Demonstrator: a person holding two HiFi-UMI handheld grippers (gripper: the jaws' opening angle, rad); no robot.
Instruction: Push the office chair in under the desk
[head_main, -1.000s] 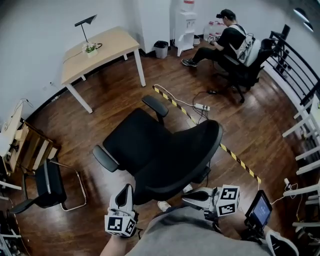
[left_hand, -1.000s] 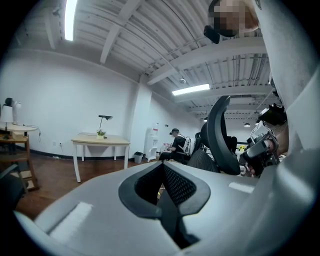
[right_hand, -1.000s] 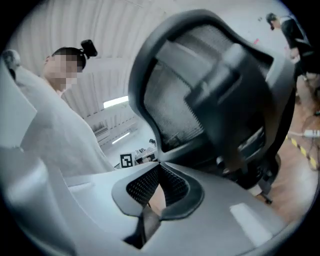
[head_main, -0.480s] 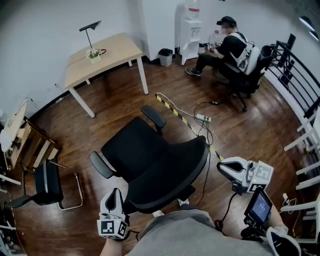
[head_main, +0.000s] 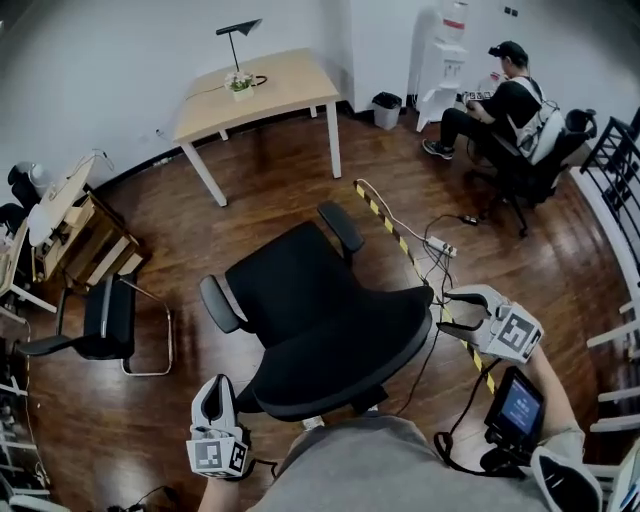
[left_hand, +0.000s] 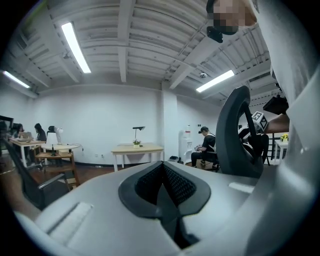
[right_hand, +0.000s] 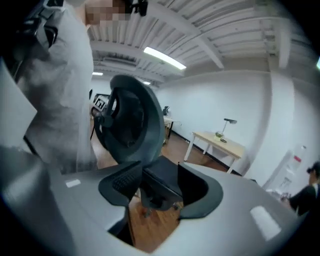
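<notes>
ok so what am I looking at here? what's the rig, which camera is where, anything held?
No robot: a person holds a two-jaw gripper in each hand. One picture comes from a head camera looking steeply down; the other two from cameras riding on the grippers, looking along their jaws. On the dark wooden floor stands a black office chair; a light wooden desk with white legs stands by the wall. The left gripper is shut and empty, behind the chair. The right gripper, beside the chair's backrest, has just been opening its jaws; they grip nothing.
</notes>
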